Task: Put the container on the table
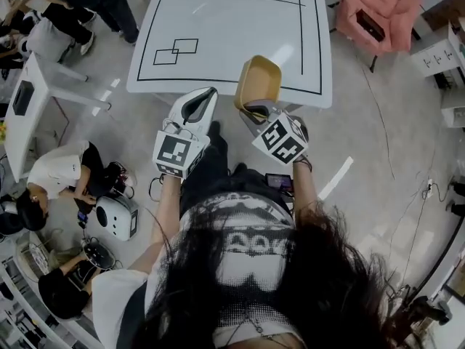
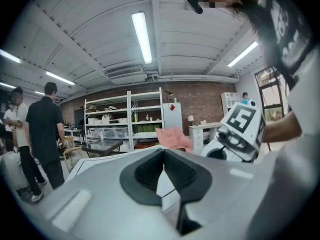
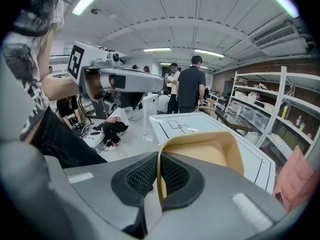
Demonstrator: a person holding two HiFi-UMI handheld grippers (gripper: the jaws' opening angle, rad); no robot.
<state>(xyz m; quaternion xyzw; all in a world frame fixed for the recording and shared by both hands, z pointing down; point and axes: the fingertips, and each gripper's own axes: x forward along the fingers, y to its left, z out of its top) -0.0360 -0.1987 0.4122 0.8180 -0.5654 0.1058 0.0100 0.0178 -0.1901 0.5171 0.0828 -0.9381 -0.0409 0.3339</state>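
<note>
While the right gripper (image 3: 158,170) pinches its wall, the container (image 3: 212,156) — tan — hangs.

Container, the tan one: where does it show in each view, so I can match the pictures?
Head view: container at centre, at the tip of the right gripper.
Left gripper view: not in it.
Right gripper view: lower centre, its wall between the jaws.
Shared landmark: pink chair.

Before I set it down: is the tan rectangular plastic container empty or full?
Empty: the tan plastic container shows only a bare inside in head and right gripper views.
</note>
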